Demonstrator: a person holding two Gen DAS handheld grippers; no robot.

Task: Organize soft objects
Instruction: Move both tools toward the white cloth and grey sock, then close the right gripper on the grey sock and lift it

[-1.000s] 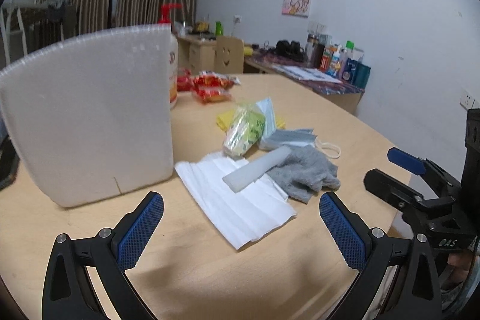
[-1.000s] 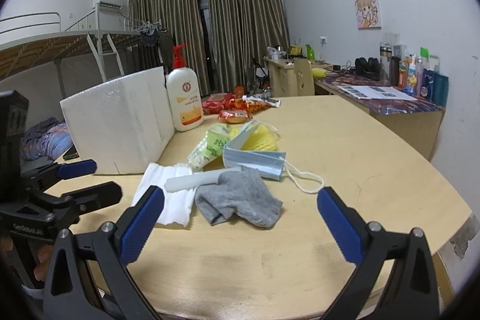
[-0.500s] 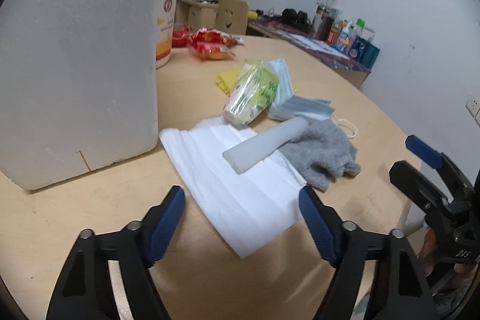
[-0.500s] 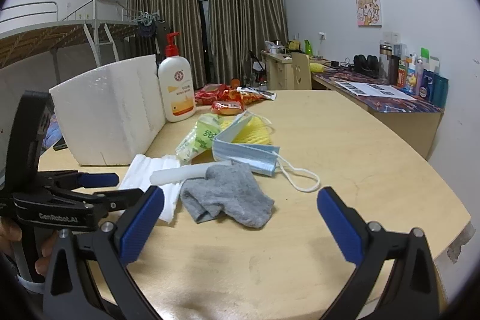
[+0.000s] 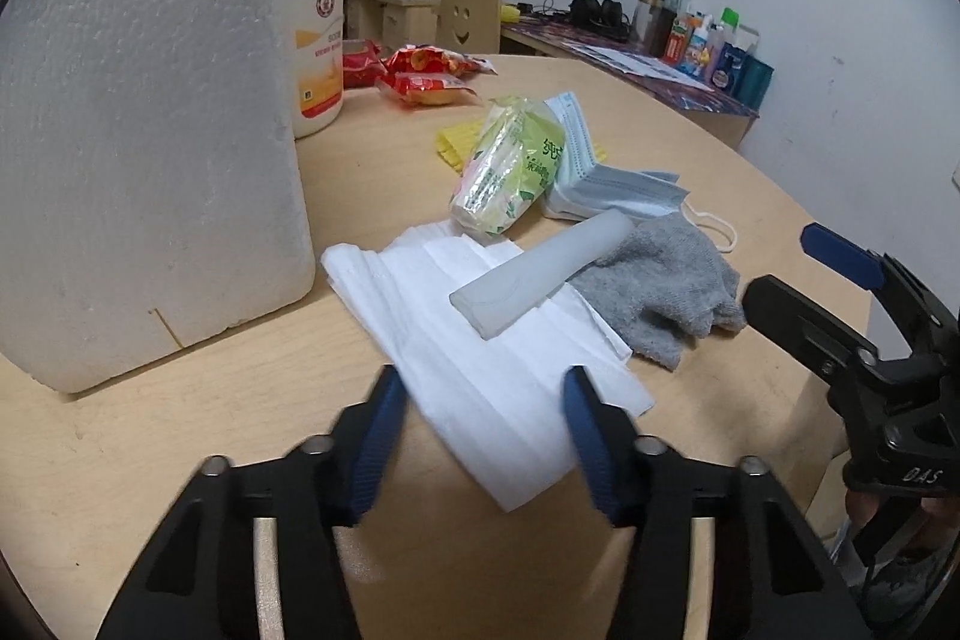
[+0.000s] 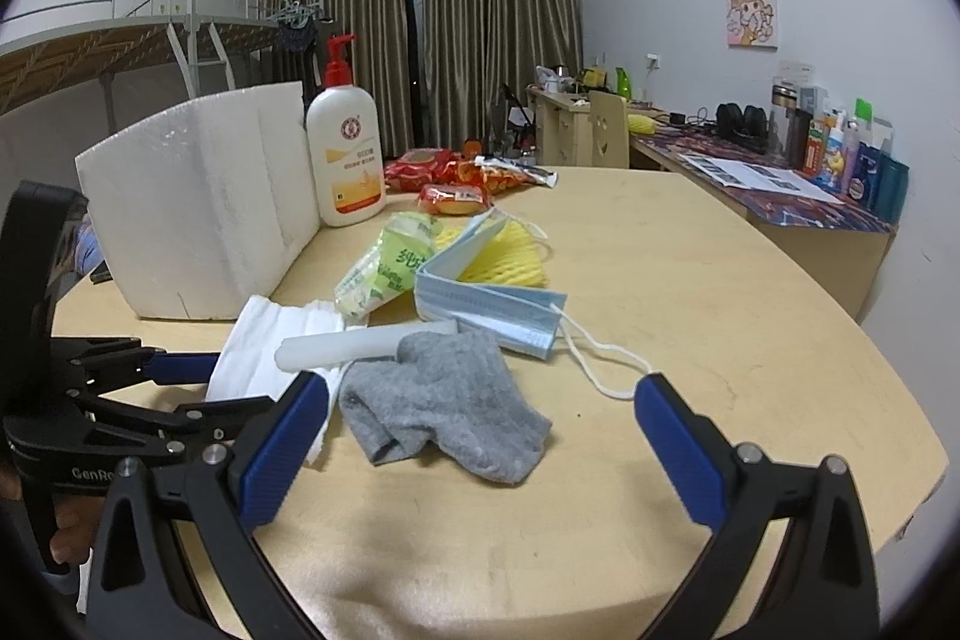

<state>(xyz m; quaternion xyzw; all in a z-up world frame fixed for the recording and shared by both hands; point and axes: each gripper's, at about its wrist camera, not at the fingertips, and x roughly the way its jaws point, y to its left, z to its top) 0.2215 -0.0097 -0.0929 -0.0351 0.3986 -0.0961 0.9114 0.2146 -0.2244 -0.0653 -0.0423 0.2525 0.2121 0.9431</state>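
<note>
Beyond the left tongs, the tall white polystyrene block [image 5: 150, 130] ran off the picture's left edge. The small print on the green plastic tissue packet [image 5: 510, 166] was unreadable.

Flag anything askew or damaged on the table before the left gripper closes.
The styrofoam block has a short crack at its lower edge. The foam tube lies slanted, half on the white tissue and half on the crumpled grey sock. The blue face mask is folded, one ear loop trailing. No spill is visible.
</note>
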